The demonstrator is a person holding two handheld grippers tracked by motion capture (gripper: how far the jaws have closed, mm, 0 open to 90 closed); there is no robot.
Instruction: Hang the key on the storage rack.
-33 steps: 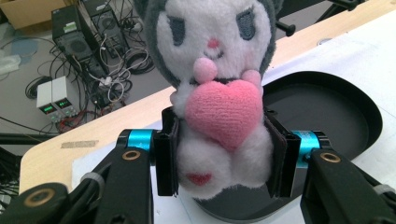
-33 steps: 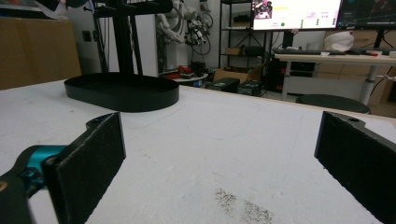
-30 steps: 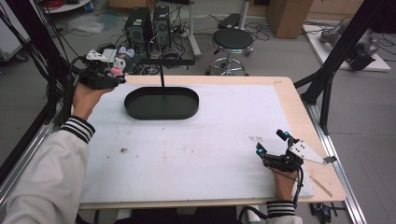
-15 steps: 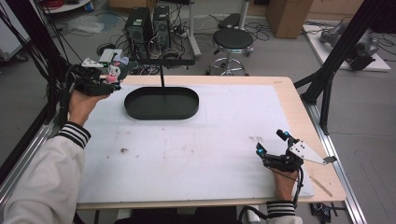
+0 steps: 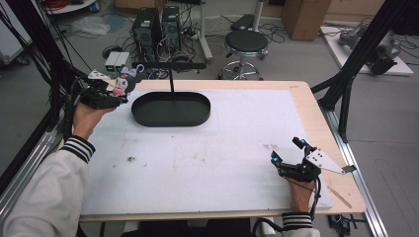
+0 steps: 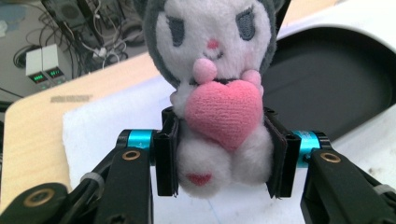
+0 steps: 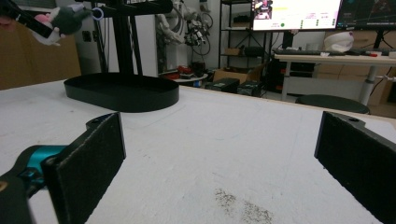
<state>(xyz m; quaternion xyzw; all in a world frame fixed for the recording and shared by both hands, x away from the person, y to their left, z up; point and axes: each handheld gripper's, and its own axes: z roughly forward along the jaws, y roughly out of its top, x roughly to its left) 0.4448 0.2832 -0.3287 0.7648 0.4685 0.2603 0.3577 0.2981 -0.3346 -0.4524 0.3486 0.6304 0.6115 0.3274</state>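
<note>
Plush toy (image 6: 212, 93), pinched at its body by the left gripper (image 6: 219, 158) beside the black oval tray (image 5: 170, 109): best kept upright, grip firm; right gripper (image 7: 219, 158) rested well apart, jaws spread.

Legible text: none that I can read. Monitor (image 7: 297, 8) at 12 o'clock in my right gripper view: lines too small. Two small boxes (image 6: 44, 66) at 10 o'clock: green digits blurred.

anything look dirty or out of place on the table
Two small dark smudges soil the white mat: one near its left side, one in front of the right gripper. The plush sits squarely in the left gripper; nothing spilled or broken.
</note>
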